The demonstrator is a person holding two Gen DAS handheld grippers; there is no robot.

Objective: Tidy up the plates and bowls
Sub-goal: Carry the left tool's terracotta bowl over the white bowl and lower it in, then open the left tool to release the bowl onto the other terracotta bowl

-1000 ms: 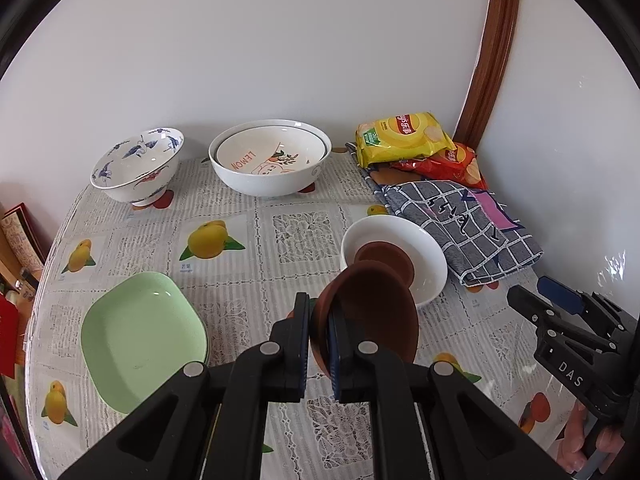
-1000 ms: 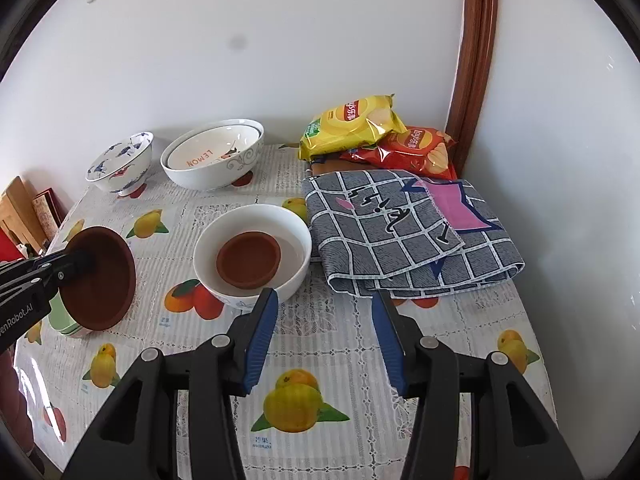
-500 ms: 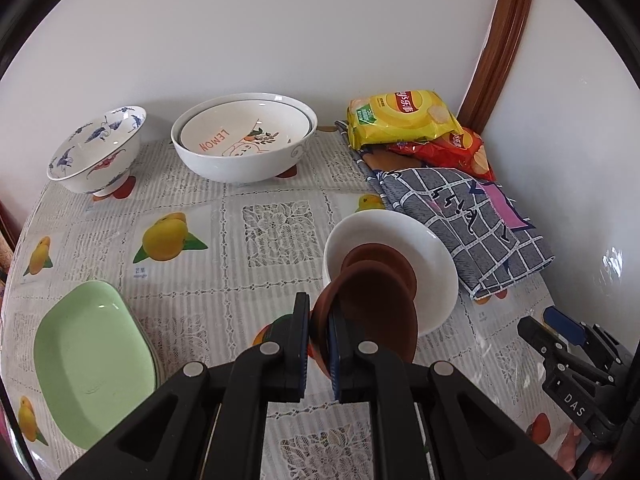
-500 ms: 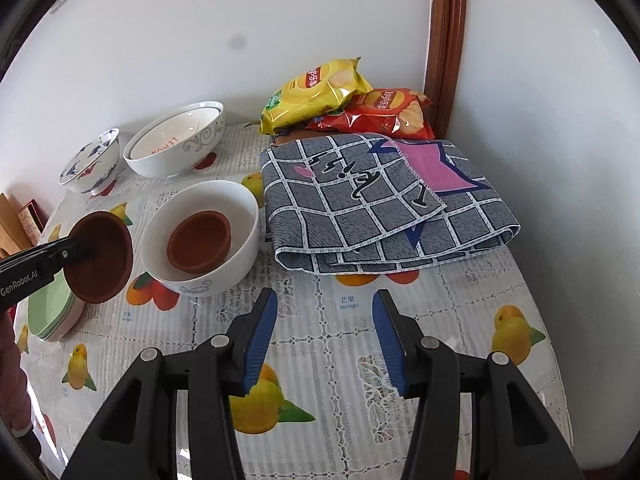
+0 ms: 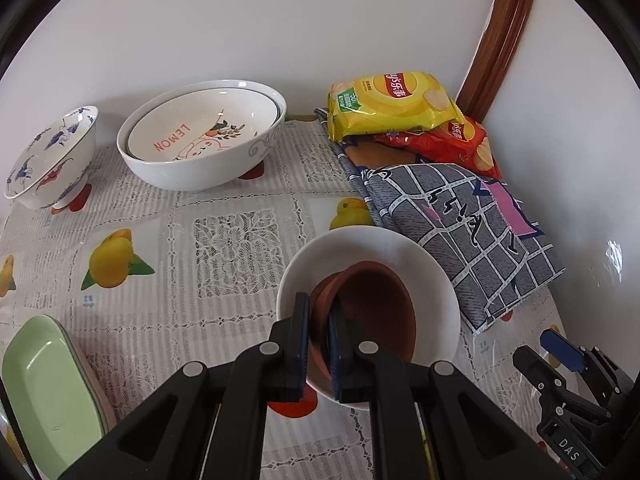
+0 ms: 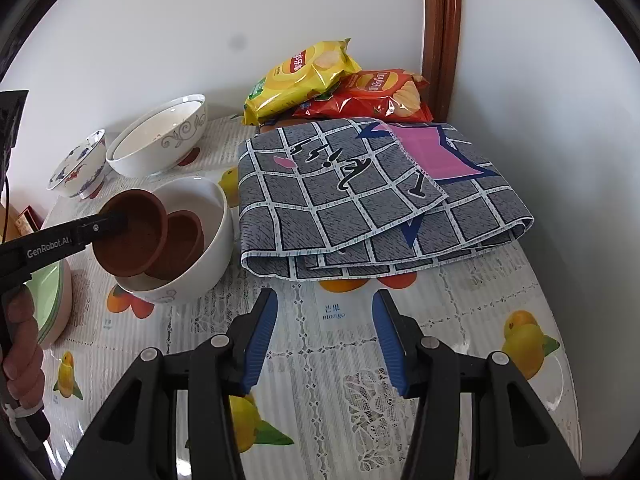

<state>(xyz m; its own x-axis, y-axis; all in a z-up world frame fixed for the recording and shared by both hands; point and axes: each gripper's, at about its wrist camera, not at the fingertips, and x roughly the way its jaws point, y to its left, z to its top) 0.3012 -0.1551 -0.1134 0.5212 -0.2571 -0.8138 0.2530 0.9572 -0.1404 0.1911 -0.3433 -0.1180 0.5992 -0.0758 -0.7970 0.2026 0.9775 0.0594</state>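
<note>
**Left wrist view: brown dish held over white bowl**

Left wrist view showed a round brown clay dish (image 5: 372, 316), tilted, partly inside a plain white ceramic bowl (image 5: 436, 280) that already contained a second brown dish (image 6: 182, 236). The left gripper (image 5: 319, 330) was clenched on the tilted dish's rim. The right gripper (image 6: 324, 344) stood half open and empty above the fruit-print tablecloth (image 6: 332, 364).

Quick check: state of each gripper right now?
Left gripper: shut on the rim of a brown dish, over the white bowl.
Right gripper: open, nothing between its jaws.
</note>
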